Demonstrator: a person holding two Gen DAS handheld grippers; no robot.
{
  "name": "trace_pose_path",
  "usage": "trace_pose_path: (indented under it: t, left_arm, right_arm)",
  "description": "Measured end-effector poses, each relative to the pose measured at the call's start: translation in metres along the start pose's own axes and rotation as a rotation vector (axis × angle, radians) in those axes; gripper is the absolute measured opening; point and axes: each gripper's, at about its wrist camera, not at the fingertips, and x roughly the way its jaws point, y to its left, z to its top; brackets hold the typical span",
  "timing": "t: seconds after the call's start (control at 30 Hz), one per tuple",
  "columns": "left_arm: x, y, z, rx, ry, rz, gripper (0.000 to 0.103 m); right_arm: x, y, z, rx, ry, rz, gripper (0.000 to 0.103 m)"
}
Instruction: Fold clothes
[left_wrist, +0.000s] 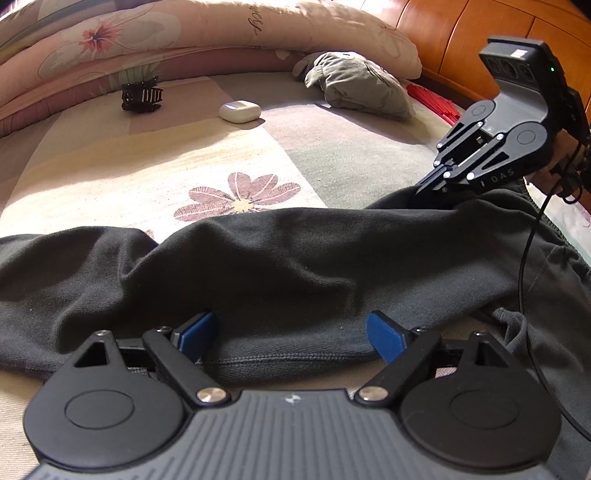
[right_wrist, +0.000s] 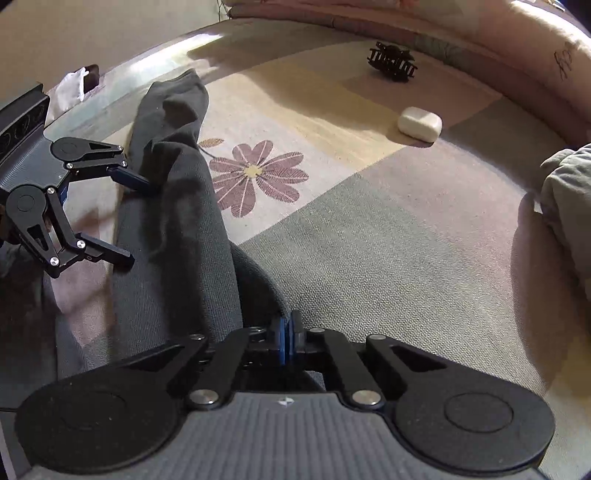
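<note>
A dark grey garment with a drawstring lies stretched across the flowered bed sheet. My left gripper is open, its blue pads standing either side of the garment's stitched hem. My right gripper is at the far right, shut on the garment's raised edge. In the right wrist view the right gripper has its blue pads pressed together on the dark garment. The left gripper stands wide open at that cloth's left side.
A white earbud case and a black hair claw lie further back on the sheet. A bundled grey garment rests by the pink floral quilt. A wooden headboard rises behind.
</note>
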Motion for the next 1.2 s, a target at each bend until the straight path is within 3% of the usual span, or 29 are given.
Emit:
trace_pose_path:
  t: [0.17,0.27,0.43,0.57,0.67,0.83,0.93,0.97,1.0,1.1,1.2]
  left_arm:
    - [-0.008,-0.003,0.012,0.018,-0.028,0.004,0.088]
    - [-0.001,0.003,0.015,-0.008,-0.01,0.015,0.088]
    - [0.007,0.016,0.006,-0.043,0.058,0.038,0.088]
    - [-0.01,0.024,0.004,-0.023,0.023,0.059,0.088]
    - [-0.017,0.037,0.011,-0.024,-0.001,0.104,0.088]
    - [-0.008,0.06,0.013,-0.016,-0.009,0.156,0.088]
    - [0.004,0.074,0.004,-0.041,0.029,0.183,0.087]
    - [0.004,0.077,-0.001,-0.055,0.028,0.176,0.087]
    - [0.003,0.079,-0.006,-0.064,0.016,0.164,0.087]
    - [-0.004,0.078,-0.015,-0.058,0.035,0.155,0.087]
    - [-0.013,0.072,-0.022,-0.012,0.066,0.154,0.087]
  right_arm:
    - [-0.019,-0.023,0.001,0.116,-0.117,-0.126,0.002]
    - [-0.001,-0.034,-0.003,0.169,-0.052,-0.193,0.004]
    - [-0.007,-0.022,0.002,0.185,-0.073,-0.245,0.012]
    - [-0.021,-0.001,0.011,0.163,-0.117,-0.264,0.025]
    - [-0.027,0.028,0.021,0.113,-0.152,-0.225,0.056]
    - [0.002,0.096,0.028,-0.004,-0.11,-0.122,0.063]
    - [0.039,0.123,0.027,-0.036,-0.04,-0.151,0.064]
    - [0.044,0.126,0.026,-0.019,-0.038,-0.154,0.067]
    - [0.048,0.126,0.025,0.008,-0.043,-0.155,0.08]
    - [0.059,0.127,0.023,0.088,-0.058,-0.157,0.103]
    - [0.067,0.134,0.022,0.107,-0.063,-0.199,0.103]
